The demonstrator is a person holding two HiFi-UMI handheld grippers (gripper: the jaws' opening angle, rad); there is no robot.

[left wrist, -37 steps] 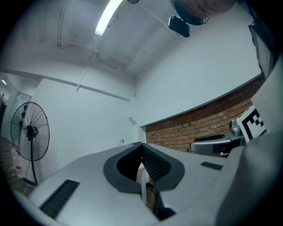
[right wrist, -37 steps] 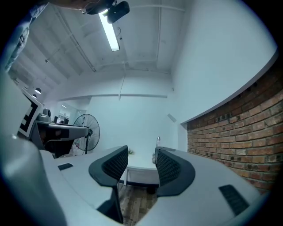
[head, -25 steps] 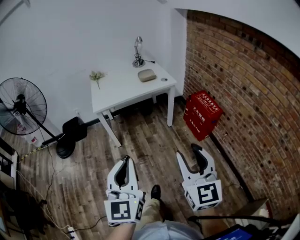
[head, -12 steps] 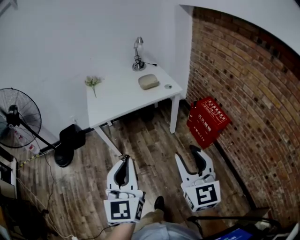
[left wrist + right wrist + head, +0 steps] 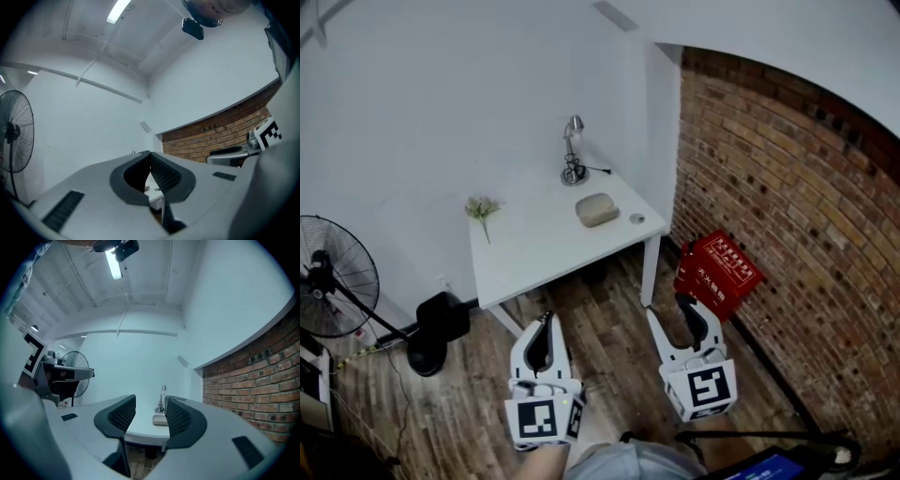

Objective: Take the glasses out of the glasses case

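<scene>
Nearest, both grippers are held low over the wood floor (image 5: 605, 314), short of the table (image 5: 534, 258) and well apart from the work. The left gripper (image 5: 544, 323) has its jaws together on nothing, while the right gripper (image 5: 669, 307) has its jaws apart and empty, lined up so the case shows in the gap; I judge this an approach posture. Farther off, the glasses case (image 5: 597, 209) lies closed near the table's right end, just short of a desk lamp (image 5: 573, 150); its contents are hidden, so the glasses are presumed inside.
</scene>
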